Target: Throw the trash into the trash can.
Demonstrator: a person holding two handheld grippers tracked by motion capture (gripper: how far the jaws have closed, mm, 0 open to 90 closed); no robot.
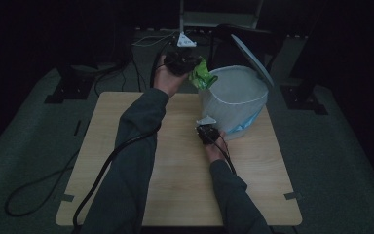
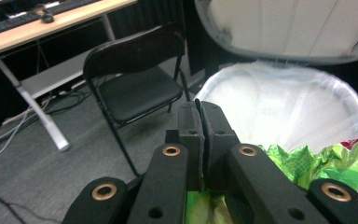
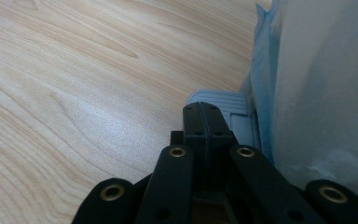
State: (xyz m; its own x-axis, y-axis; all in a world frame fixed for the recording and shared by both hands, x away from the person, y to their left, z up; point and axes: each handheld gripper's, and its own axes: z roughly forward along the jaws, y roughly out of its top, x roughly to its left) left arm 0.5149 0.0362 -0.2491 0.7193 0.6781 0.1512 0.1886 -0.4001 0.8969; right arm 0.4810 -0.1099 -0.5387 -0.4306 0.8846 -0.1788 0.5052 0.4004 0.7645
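The left gripper (image 1: 189,63) pinches a green wrapper (image 1: 202,74) between its jaws, so the wrapper hangs beside the fingers at the bin's rim (image 1: 253,101), ready to drop. The right gripper (image 1: 207,133), jaws pressed together, presses the pedal (image 3: 223,103) ahead of its fingertips, probably holding the lid (image 1: 251,58) up.

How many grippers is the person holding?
2. The left gripper is raised beside the bin's rim, shut on a green wrapper. The right gripper is low on the table, pressing the bin's pedal.
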